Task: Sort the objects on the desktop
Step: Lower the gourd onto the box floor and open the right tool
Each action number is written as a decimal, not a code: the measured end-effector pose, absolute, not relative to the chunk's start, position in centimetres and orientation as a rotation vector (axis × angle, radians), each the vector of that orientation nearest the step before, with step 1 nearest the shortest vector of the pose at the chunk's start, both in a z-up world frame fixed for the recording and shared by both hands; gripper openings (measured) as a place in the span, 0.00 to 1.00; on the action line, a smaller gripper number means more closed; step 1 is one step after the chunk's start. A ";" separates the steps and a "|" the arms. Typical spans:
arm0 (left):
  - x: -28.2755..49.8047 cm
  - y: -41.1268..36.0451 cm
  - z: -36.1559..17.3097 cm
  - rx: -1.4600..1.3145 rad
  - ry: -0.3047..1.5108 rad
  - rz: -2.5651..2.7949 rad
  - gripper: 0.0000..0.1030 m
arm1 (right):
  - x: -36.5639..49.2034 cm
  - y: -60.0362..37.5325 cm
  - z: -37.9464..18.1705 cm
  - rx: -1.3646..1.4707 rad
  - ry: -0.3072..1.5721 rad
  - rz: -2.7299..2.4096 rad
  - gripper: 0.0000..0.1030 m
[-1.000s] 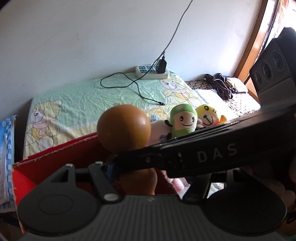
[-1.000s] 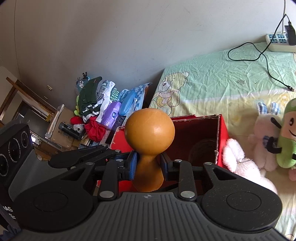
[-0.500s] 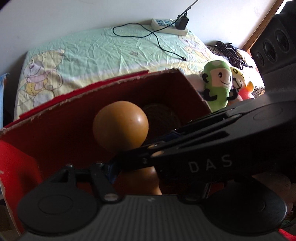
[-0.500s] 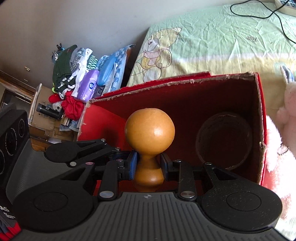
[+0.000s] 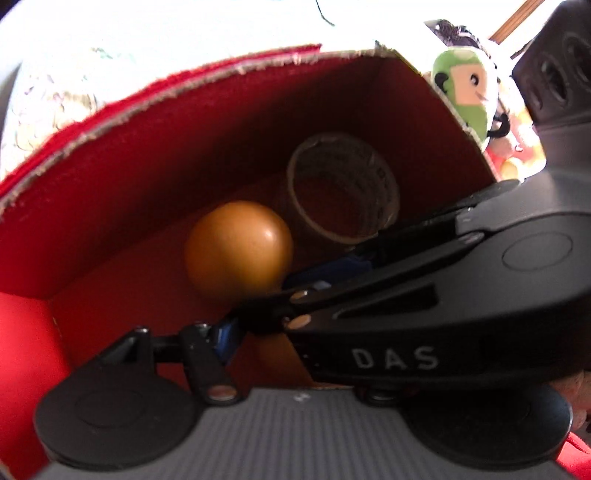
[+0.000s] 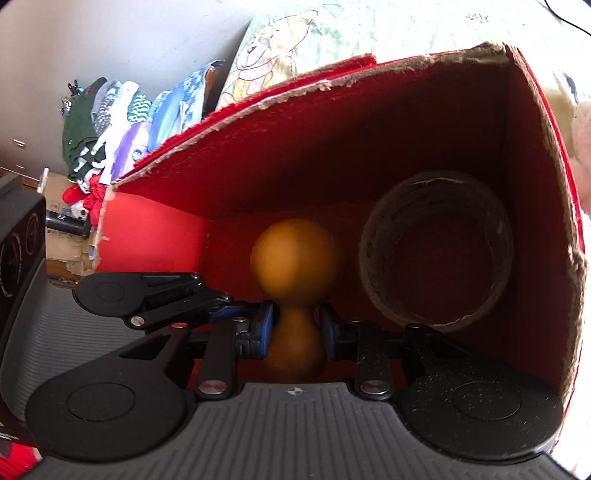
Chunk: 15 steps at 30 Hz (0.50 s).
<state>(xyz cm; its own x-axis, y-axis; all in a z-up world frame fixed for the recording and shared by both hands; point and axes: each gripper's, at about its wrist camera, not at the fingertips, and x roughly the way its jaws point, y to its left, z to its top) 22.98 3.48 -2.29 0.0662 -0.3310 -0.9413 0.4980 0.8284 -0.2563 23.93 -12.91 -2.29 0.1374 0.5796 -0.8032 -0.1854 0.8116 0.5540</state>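
Observation:
An orange wooden knob (image 6: pixel 295 254) with a round head and a narrow neck hangs inside a red cardboard box (image 6: pixel 332 147), left of a brown tape roll (image 6: pixel 436 181) lying on the box floor. My right gripper (image 6: pixel 295 325) is shut on the knob's neck, a blue pad on each side. My left gripper (image 6: pixel 229 310) reaches in from the left to the same neck. In the left wrist view the knob (image 5: pixel 238 251) sits between the left gripper (image 5: pixel 269 332) fingers, one finger hidden behind the right gripper (image 5: pixel 258 306). The tape roll (image 5: pixel 384 184) lies behind it.
The box (image 5: pixel 147 147) has torn upper edges and stands against a bed with a cartoon sheet (image 6: pixel 332 29). A green plush toy (image 5: pixel 465 92) and a black speaker (image 5: pixel 554 74) are to its right. A pile of clothes (image 6: pixel 99 129) lies to the left.
Both grippers have gone down together with the knob, from above the box's rim to well inside it. The bed and plush toys have slid towards the edges of view.

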 end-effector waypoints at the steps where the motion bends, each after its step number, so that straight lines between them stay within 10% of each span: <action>1: 23.1 3.5 -2.5 0.135 1.391 -0.635 0.63 | 23.9 -12.9 -2.2 0.358 1.325 0.568 0.29; 15: 22.9 3.1 -3.2 0.134 1.437 -0.645 0.70 | 22.0 -14.4 -1.1 0.358 1.214 0.539 0.16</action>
<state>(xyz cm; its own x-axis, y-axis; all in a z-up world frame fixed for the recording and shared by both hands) 22.89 3.09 -3.19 -0.0027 -0.3297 -0.9441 0.4859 0.8247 -0.2894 21.96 -14.41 -1.12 0.2488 0.5693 -0.7836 -0.1994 0.8218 0.5337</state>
